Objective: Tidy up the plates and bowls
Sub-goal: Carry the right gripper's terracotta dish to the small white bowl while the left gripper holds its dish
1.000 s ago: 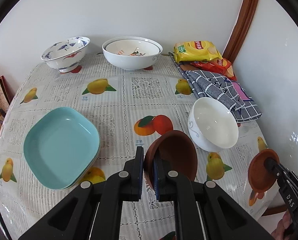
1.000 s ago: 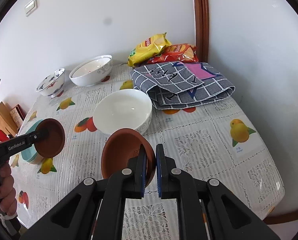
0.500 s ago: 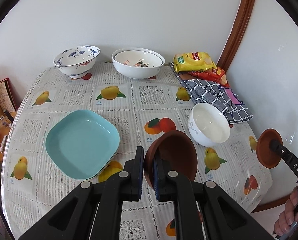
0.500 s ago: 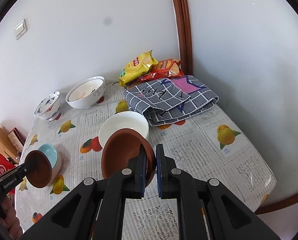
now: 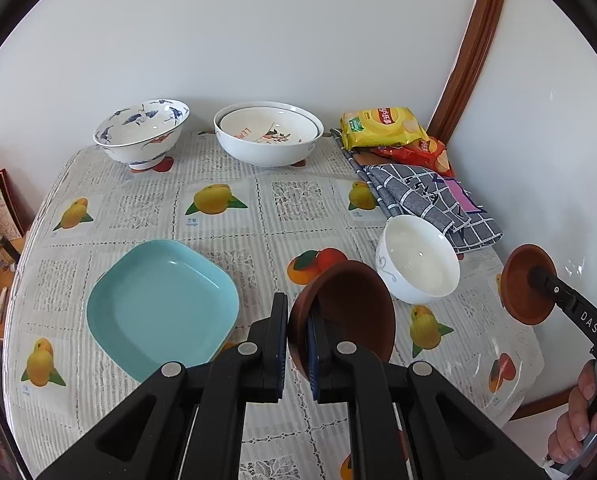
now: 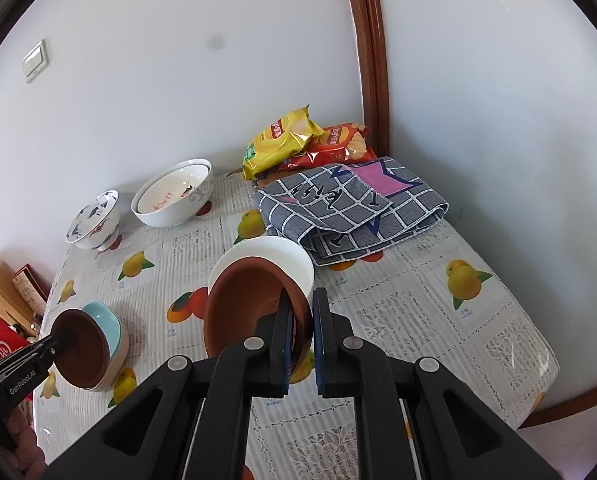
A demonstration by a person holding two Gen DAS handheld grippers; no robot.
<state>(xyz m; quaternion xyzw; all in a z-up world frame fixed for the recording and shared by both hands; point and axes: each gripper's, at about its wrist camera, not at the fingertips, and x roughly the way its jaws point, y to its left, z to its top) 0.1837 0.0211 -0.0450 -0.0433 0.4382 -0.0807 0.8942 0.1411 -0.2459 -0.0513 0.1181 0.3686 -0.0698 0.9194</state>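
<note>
My left gripper (image 5: 297, 322) is shut on the rim of a brown bowl (image 5: 350, 308), held above the table beside the stacked teal square plates (image 5: 162, 308). My right gripper (image 6: 300, 312) is shut on the rim of a second brown bowl (image 6: 246, 304), held in front of the plain white bowl (image 6: 286, 254). That white bowl (image 5: 418, 264) stands on the table at the right. The right gripper's brown bowl shows in the left wrist view (image 5: 526, 292); the left one shows in the right wrist view (image 6: 80, 348).
A blue-patterned bowl (image 5: 142, 132) and nested large white bowls (image 5: 268, 134) stand at the back by the wall. Chip bags (image 5: 382, 126) and a folded grey checked cloth (image 5: 426, 196) lie at the back right. The table (image 5: 298, 196) has a fruit-print cover.
Both grippers have risen and drawn back from the table with their brown bowls, so more of the table shows. The dishes on the table have not moved.
</note>
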